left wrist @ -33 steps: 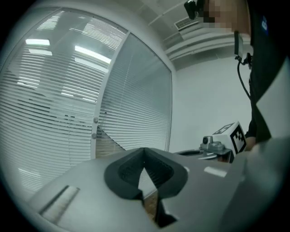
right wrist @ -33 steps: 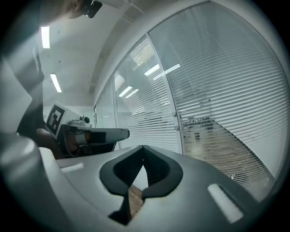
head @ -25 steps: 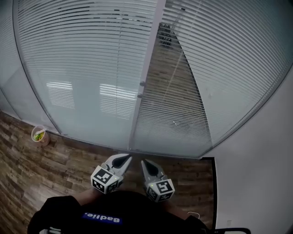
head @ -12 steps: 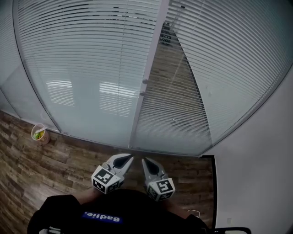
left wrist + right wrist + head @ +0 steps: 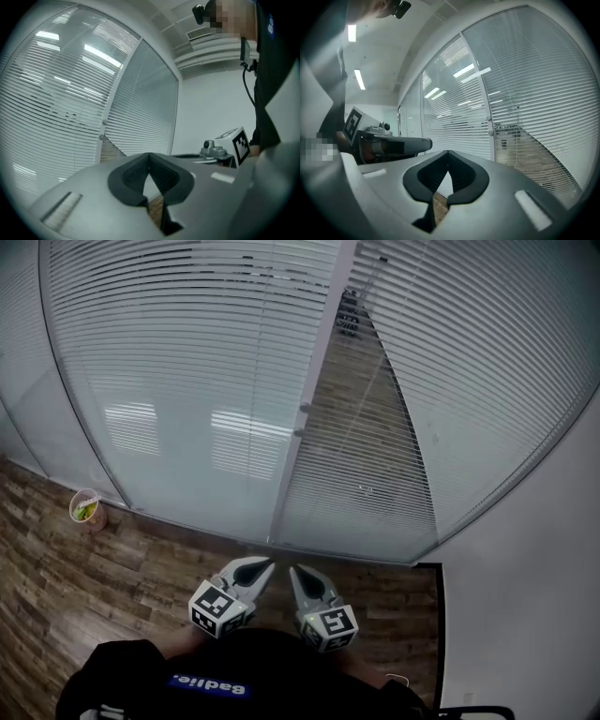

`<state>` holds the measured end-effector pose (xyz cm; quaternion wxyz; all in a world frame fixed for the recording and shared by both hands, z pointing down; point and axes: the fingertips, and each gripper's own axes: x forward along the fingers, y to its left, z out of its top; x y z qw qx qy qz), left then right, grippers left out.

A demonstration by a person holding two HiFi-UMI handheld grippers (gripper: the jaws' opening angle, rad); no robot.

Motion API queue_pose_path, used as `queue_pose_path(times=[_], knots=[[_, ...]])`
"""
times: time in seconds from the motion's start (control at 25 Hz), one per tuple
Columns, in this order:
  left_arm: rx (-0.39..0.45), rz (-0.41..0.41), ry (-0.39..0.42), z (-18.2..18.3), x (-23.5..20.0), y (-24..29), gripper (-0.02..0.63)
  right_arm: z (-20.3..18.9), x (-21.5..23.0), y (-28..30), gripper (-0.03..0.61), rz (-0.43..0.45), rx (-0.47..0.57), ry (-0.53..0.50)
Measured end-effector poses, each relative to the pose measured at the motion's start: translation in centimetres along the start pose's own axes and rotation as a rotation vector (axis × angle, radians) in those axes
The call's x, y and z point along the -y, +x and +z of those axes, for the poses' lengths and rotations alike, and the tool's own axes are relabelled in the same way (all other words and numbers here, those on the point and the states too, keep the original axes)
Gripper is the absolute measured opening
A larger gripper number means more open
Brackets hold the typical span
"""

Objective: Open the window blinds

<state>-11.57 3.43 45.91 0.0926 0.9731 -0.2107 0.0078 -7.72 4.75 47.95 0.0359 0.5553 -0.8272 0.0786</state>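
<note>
White slatted blinds (image 5: 187, 352) hang shut behind a glass wall, split by a pale upright post (image 5: 309, 409). Right of the post, a second blind panel (image 5: 469, 362) has a thin cord (image 5: 375, 381) hanging in front of it, also seen in the right gripper view as the cord (image 5: 516, 136). My left gripper (image 5: 262, 566) and right gripper (image 5: 295, 572) are held side by side low in the head view, well short of the glass. The left gripper (image 5: 150, 155) is shut with nothing in it. The right gripper (image 5: 448, 153) is also shut and holds nothing.
A paper cup (image 5: 86, 508) with something green in it stands on the wooden floor (image 5: 56, 596) at the left, by the glass. A white wall (image 5: 544, 568) closes the right side. The person's dark top (image 5: 206, 681) fills the bottom edge.
The head view has drifted slightly, so the blinds sit a little further right. Both grippers stay shut in the same place.
</note>
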Motion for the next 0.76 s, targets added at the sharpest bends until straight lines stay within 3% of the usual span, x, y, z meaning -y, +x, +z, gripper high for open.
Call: queue_pose_path(times=[0.76], knots=[[-0.008, 0.007, -0.001, -0.41, 0.72, -0.05, 0.000, 0.20, -0.48, -0.77, 0.002, 0.012, -0.015, 0.037]])
